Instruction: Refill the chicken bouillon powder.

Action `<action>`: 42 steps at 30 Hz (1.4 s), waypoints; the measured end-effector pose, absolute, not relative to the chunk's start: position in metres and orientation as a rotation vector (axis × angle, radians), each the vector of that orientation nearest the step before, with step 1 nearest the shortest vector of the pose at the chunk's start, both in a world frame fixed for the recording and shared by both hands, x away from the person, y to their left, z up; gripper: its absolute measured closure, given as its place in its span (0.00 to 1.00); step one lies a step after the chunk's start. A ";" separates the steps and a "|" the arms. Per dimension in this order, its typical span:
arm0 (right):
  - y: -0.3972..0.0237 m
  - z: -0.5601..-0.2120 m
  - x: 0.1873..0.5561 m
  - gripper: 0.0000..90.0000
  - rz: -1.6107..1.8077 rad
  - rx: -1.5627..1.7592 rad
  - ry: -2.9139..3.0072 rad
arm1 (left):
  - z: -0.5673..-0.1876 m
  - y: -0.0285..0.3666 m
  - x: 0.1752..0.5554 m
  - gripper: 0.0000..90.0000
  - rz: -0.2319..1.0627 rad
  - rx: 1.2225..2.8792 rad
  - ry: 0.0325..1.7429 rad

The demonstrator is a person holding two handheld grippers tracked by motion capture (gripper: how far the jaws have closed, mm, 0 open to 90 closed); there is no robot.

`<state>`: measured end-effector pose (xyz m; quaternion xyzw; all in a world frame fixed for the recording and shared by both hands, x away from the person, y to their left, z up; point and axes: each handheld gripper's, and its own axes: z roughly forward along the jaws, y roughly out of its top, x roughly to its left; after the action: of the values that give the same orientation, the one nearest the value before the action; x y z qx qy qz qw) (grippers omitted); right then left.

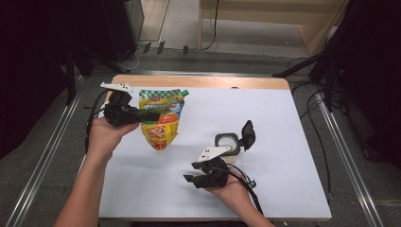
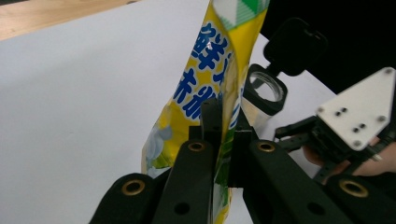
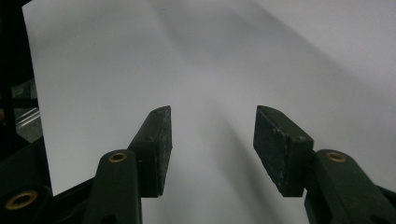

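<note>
A yellow and green printed pouch point(image 1: 161, 117) with a green cap hangs above the white table sheet point(image 1: 265, 118), pinched at its left edge by my left gripper point(image 1: 150, 115), which is shut on it. In the left gripper view the pouch point(image 2: 210, 79) runs up between the black jaws of that gripper point(image 2: 223, 135). A clear jar point(image 1: 227, 144) with a black flip lid standing open sits right of the centre; it shows behind the pouch as the jar point(image 2: 264, 93). My right gripper point(image 1: 190, 178) rests near the front edge, open and holding nothing, its jaws point(image 3: 212, 140) spread over bare sheet.
The wooden table edge point(image 1: 198, 81) runs along the back. Metal rails point(image 1: 347, 156) flank the table on both sides, and cables lie on the floor at the right. Dark equipment stands at the far left.
</note>
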<state>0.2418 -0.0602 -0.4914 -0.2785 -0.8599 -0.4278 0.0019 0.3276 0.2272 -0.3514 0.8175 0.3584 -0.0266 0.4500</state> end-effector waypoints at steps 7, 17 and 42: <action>-0.059 -0.494 0.246 0.56 -1.368 -0.926 -2.697 | -0.347 0.212 0.315 1.00 -0.091 2.060 0.854; -0.061 -0.497 0.249 0.59 -1.392 -0.970 -2.708 | -0.343 0.192 0.304 1.00 -0.179 2.073 0.793; -0.067 -0.506 0.246 0.69 -1.559 -1.055 -2.772 | -0.348 0.160 0.294 1.00 -0.393 2.078 0.739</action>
<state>0.2463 -0.0667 -0.5057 -0.3131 -0.8227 -0.4628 -0.1045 0.2939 0.1598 -0.3482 0.8350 0.2967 -0.1580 0.4356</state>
